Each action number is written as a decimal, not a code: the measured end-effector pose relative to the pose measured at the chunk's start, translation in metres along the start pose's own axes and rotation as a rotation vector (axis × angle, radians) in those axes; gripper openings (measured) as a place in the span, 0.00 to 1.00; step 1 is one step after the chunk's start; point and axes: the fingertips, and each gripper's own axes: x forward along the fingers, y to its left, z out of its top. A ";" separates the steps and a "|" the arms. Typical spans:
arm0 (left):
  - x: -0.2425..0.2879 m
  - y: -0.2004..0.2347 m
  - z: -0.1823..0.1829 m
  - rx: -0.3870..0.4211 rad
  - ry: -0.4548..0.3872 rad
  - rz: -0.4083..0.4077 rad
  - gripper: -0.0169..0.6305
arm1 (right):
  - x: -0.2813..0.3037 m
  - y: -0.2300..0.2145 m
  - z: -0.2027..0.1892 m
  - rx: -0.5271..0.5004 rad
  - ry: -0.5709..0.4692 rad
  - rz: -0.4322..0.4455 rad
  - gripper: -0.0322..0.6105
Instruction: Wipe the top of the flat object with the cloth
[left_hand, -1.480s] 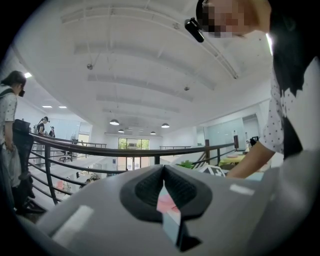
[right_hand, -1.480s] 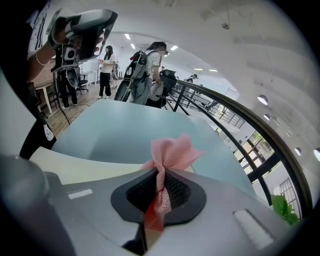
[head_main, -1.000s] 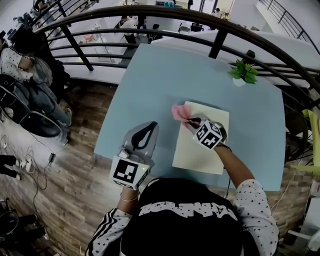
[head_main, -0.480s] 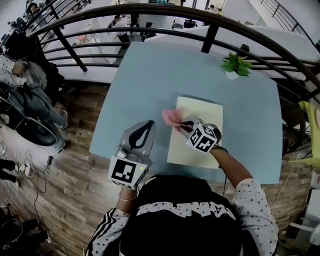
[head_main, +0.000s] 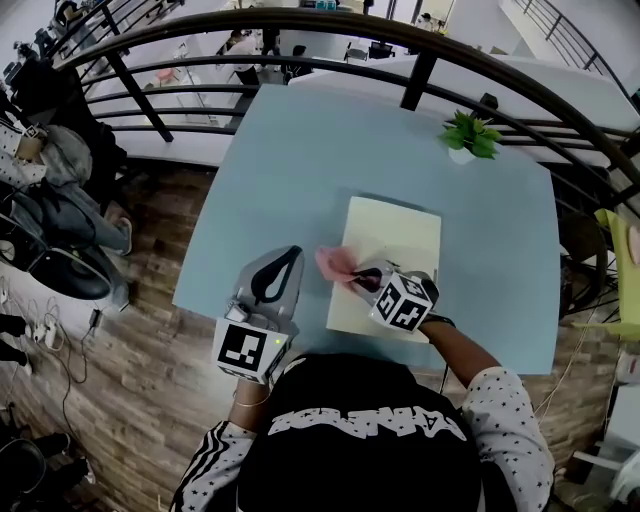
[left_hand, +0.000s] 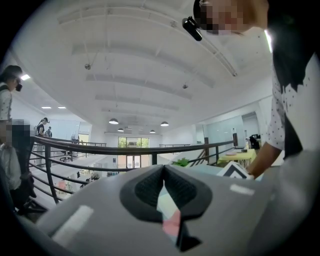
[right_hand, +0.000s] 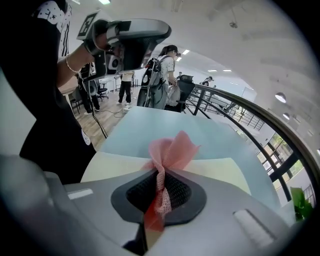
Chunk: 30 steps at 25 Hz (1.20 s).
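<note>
The right tool pinches the pink cloth, which fans out past its tips over the cream flat object's left edge — the left tool, closed and empty, hovers nearby.

My right claw covers the near left corner of the cream board, and the pinched end of the pink cloth is lost between its pads. My own shoulders hide the near edge of the worktop. The body of my left claw blocks everything below the railing except a blurred pink sliver I cannot identify
</note>
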 end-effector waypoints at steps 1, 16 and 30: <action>0.000 -0.001 0.001 0.003 0.000 -0.003 0.03 | -0.001 0.005 0.001 -0.007 0.001 0.009 0.07; 0.009 -0.013 0.000 0.008 0.014 -0.025 0.03 | -0.011 0.060 0.007 0.086 -0.046 0.188 0.08; 0.002 -0.005 -0.002 0.012 0.013 -0.013 0.03 | -0.011 0.091 0.013 0.054 -0.024 0.325 0.08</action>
